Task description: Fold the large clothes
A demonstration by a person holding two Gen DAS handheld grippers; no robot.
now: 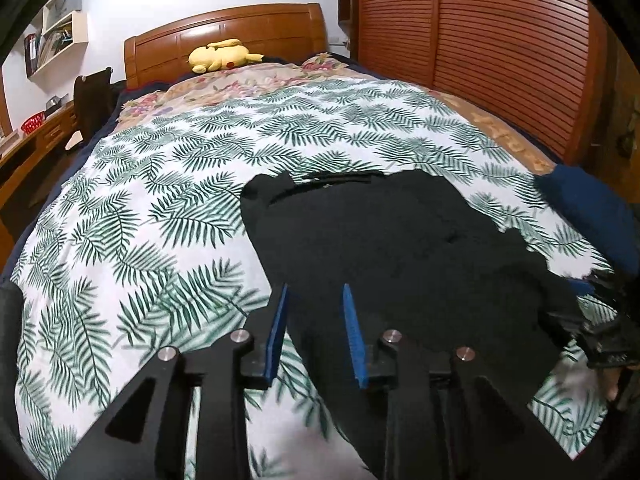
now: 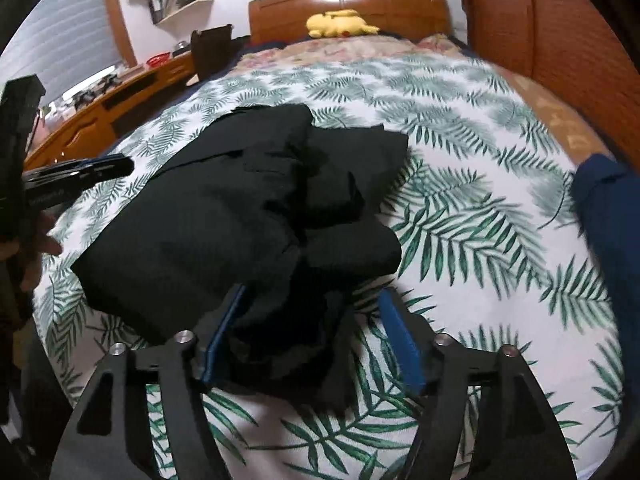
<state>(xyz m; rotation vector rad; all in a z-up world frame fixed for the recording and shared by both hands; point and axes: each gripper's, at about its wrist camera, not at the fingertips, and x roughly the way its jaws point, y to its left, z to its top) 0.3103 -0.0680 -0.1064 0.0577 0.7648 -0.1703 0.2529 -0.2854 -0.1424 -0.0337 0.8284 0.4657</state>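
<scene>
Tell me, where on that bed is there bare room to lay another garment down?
The leaf-print cover lies bare between the black garment and the floral bedding under the yellow plush toy, and also left of the garment. It is crowded at the near edge: both tongs work there, and a blue cloth lies to the right.

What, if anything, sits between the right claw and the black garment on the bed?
Nothing visible. The right claw stands open right over the near edge of the black garment, with cloth already between its jaws. The blue garment lies off to the side.
</scene>
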